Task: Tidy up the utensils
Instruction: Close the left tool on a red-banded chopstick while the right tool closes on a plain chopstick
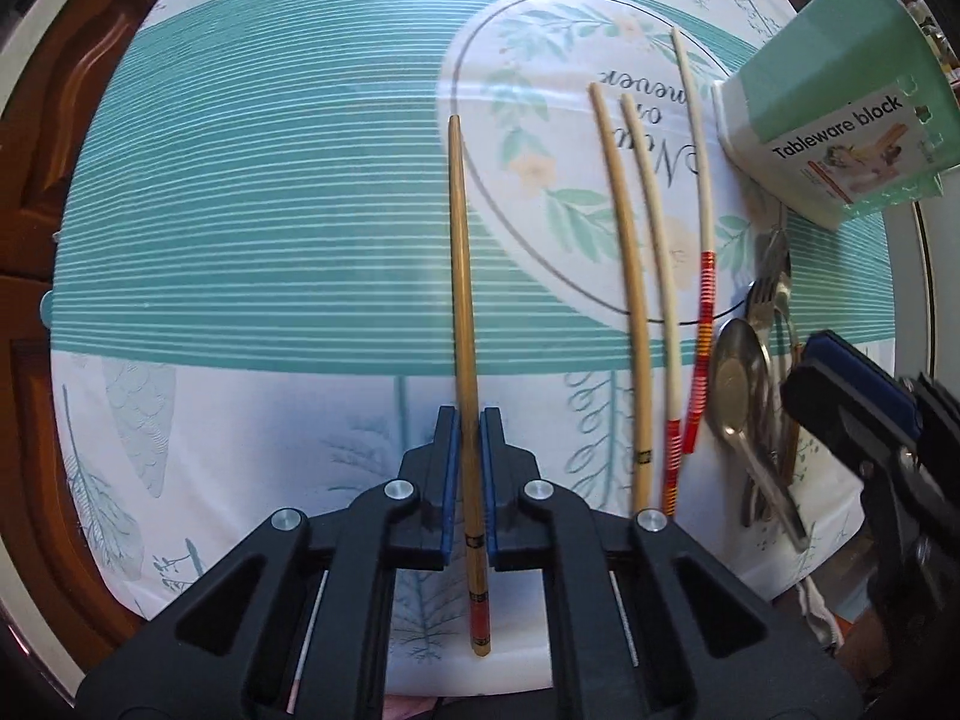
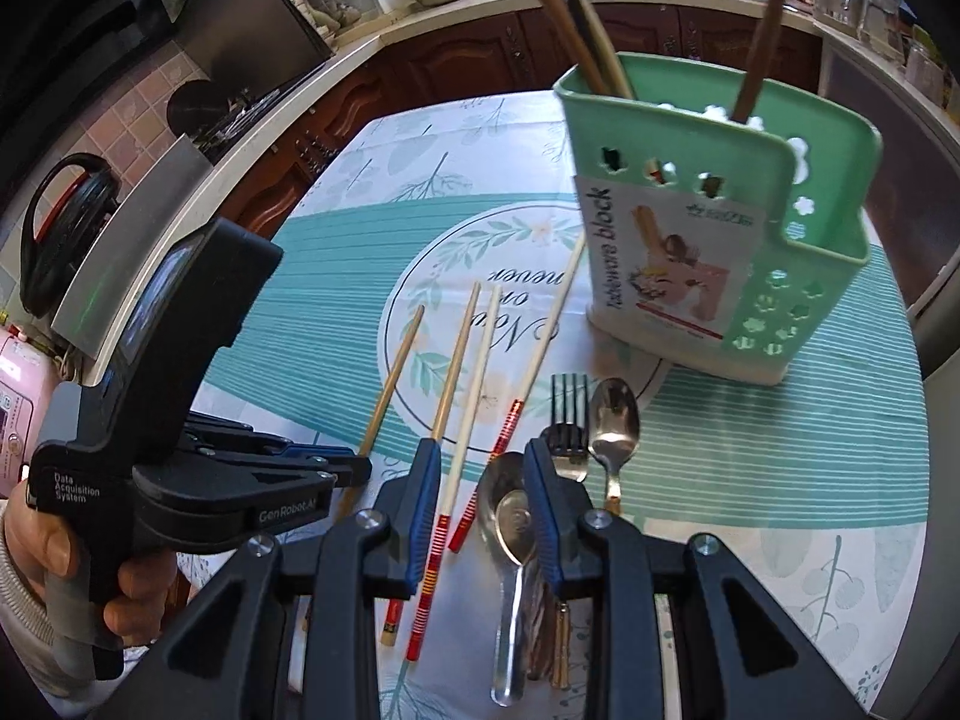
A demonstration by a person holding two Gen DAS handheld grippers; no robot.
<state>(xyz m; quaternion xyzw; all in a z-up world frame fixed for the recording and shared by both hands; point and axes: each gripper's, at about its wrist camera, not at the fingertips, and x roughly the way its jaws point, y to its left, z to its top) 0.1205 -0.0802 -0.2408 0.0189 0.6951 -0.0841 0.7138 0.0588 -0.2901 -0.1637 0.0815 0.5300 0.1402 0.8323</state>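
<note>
1. The left gripper (image 1: 469, 420) points down at the worktop (image 1: 270, 210), its blue pads closed against a brown chopstick (image 1: 462, 276) that lies flat on the patterned cloth.
2. That chopstick runs straight away from the gripper, with its red-banded end sticking out behind the pads.
3. To its right lie three more chopsticks side by side: a tan chopstick (image 1: 624, 252) and two pale chopsticks (image 1: 654, 228) with red striped ends.
4. The right gripper (image 2: 480, 468) is narrowly parted and angled down over the cutlery. A large spoon (image 2: 510, 516) lies between its pads, but I cannot tell whether they press on it.
5. A fork (image 2: 567, 414) and a small spoon (image 2: 613, 420) lie just beyond that gripper's right pad.
6. The green utensil holder (image 2: 750, 228) stands upright on the cloth past the cutlery, with a few long handles already standing in it.
7. A hand (image 2: 36, 546) grips the left gripper's handle at the left edge of the right wrist view.
</note>
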